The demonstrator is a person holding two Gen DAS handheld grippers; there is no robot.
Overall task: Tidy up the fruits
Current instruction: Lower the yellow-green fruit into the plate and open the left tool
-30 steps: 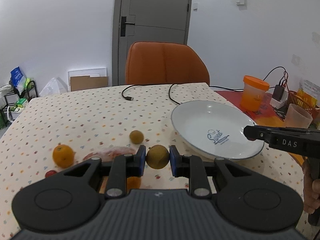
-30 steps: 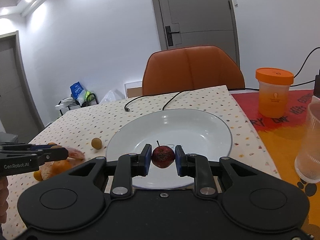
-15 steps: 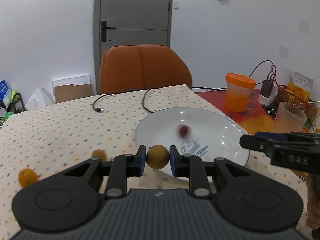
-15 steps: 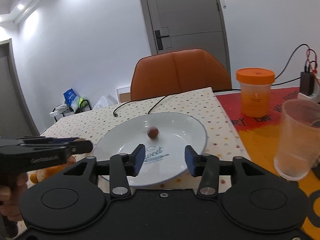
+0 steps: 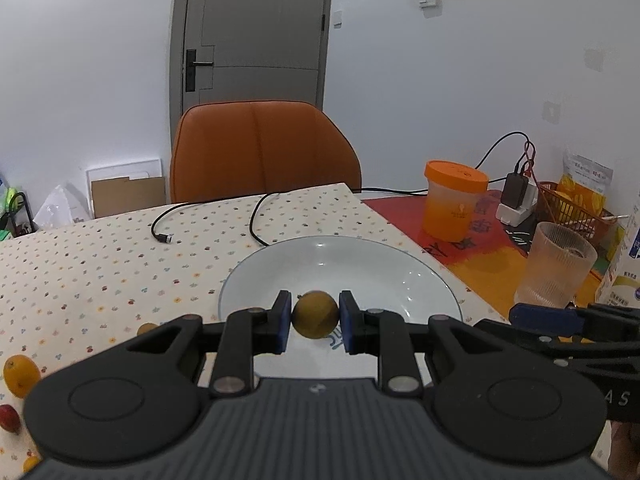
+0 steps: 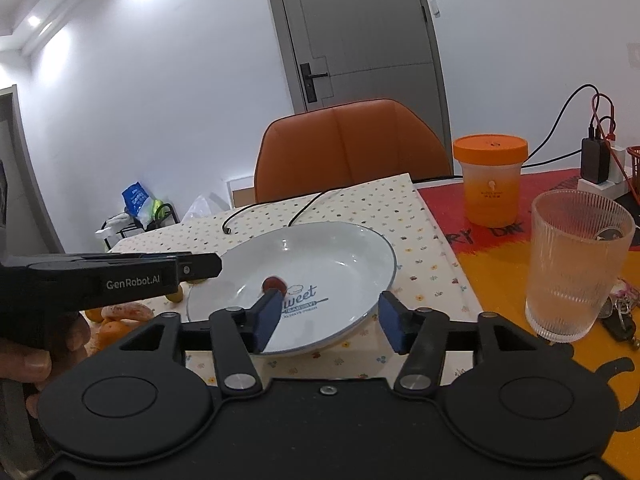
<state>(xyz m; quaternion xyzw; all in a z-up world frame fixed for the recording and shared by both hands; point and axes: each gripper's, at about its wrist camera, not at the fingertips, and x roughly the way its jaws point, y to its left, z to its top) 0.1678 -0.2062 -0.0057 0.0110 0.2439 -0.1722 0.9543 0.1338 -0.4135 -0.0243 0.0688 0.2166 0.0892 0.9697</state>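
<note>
Over plate (image 5: 436,280) | left jaws clamp yellow fruit (image 5: 315,314) (snug) | right jaws wide, empty

The plate (image 6: 360,248) sits mid-frame on the surface (image 6: 424,216), a small fruit (image 6: 274,283) in it at its left. The chair (image 6: 352,148) stands behind. The lidded jar (image 6: 490,184) and glass (image 6: 576,276) are right of the plate; more fruit (image 5: 20,374) lies at lower left.
</note>
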